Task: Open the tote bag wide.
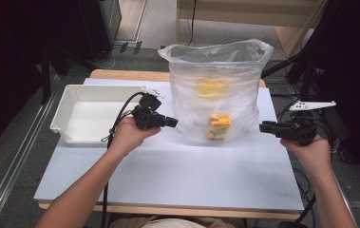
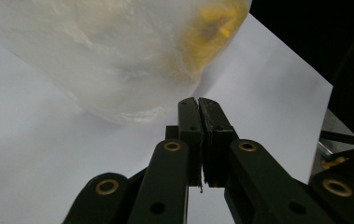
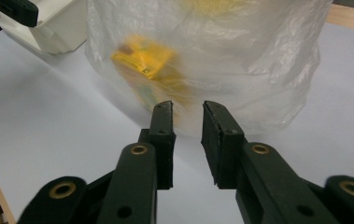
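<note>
Plastic bag stands upright and open-topped on the white table sheet, just right of the white tray. Inside the bag, a yellow-orange packet rests at the near wall on the bottom, and a blurred yellow item sits farther back. Left gripper hovers just left of the bag, jaws pressed together with nothing between them. Right gripper hovers just right of the bag, jaws parted by a narrow gap, empty, pointing at the bag's lower wall.
</note>
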`<state>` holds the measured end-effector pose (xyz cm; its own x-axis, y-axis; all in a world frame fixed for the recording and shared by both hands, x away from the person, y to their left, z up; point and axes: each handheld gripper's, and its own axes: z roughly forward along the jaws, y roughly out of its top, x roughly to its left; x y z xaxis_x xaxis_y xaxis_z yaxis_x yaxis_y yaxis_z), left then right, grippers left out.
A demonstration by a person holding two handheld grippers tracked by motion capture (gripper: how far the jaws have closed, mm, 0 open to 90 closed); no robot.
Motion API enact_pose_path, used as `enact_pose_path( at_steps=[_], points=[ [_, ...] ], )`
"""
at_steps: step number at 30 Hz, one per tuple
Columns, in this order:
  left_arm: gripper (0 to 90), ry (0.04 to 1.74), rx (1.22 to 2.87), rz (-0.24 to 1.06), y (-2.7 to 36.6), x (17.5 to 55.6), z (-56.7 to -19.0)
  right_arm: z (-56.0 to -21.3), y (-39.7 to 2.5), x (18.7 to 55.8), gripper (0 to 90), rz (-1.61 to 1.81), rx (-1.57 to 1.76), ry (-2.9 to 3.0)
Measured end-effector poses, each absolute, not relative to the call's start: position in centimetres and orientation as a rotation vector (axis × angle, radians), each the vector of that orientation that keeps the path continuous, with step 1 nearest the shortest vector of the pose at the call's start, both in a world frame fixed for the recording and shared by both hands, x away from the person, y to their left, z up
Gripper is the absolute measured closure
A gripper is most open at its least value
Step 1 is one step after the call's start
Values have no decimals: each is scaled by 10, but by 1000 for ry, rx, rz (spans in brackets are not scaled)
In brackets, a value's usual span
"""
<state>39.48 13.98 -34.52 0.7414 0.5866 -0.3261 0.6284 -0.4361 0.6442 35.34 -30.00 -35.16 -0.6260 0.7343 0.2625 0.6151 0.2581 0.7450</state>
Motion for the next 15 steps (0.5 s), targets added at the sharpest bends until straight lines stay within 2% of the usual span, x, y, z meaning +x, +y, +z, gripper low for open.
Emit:
enact_pose_path(
  at_steps=[2, 6, 15],
  points=[
    [900, 920, 2148, -48, 137, 397, -340, -346, -303, 359, 833, 1282, 1314, 2393],
    [900, 935, 2138, 0, 130, 400, -326, -340, -306, 364, 894, 1267, 1311, 2393],
    [900, 971, 2109, 76, 111, 416, -300, -323, -313, 383, 900, 1237, 1317, 2364]
  ],
)
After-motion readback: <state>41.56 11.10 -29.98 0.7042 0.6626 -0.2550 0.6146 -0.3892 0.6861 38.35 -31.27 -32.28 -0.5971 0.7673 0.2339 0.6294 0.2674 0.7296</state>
